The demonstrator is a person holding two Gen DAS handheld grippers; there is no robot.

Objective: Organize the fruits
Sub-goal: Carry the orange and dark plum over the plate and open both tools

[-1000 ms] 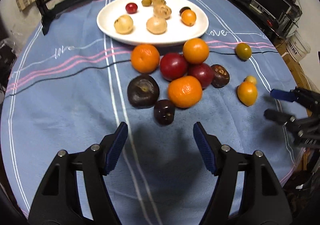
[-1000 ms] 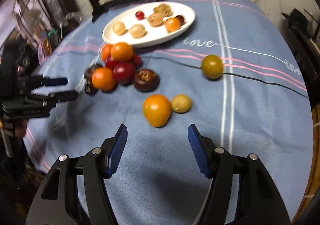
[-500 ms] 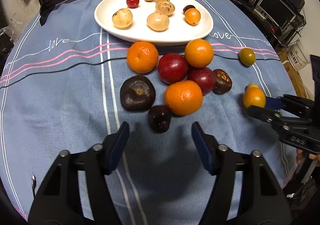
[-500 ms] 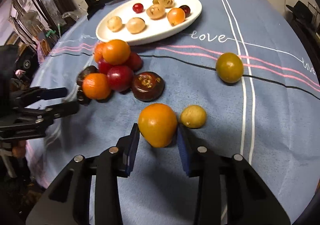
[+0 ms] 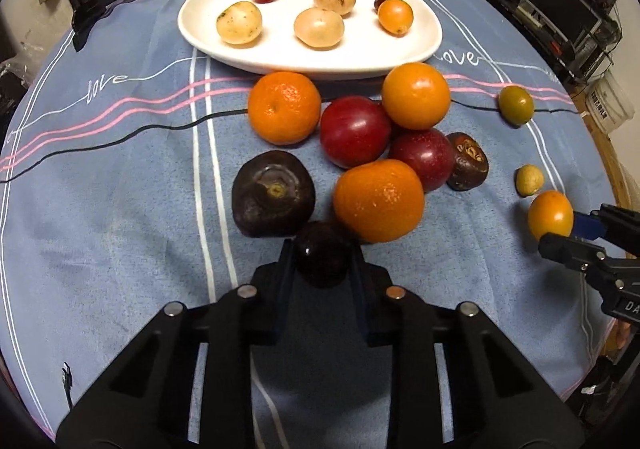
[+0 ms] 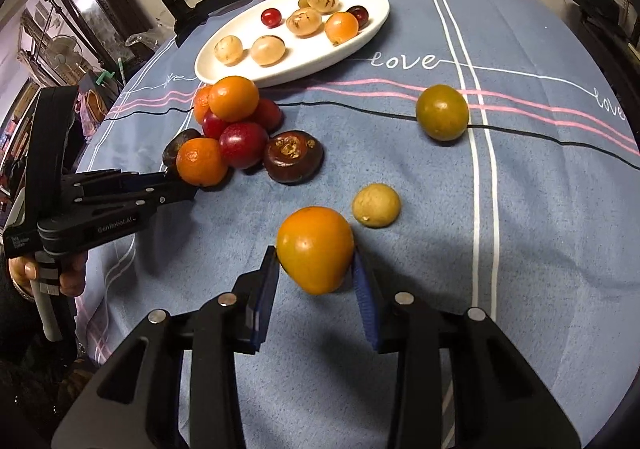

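Left gripper [image 5: 322, 263] just clamped on dark fruit [image 5: 322, 259] at pile's near side, mid-table. Right gripper [image 6: 316, 269] likewise closed on orange fruit [image 6: 315, 249] toward right table edge, beside tan fruit [image 6: 376, 205]. Plate [image 5: 416, 53] straight ahead at far edge, beyond pile; left nearer.

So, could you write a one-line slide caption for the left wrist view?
Left tongs shut on a dark fruit beside the fruit pile, with the white plate of small fruits beyond.

Blue striped tablecloth [image 5: 120, 189], white plate [image 5: 420, 45]
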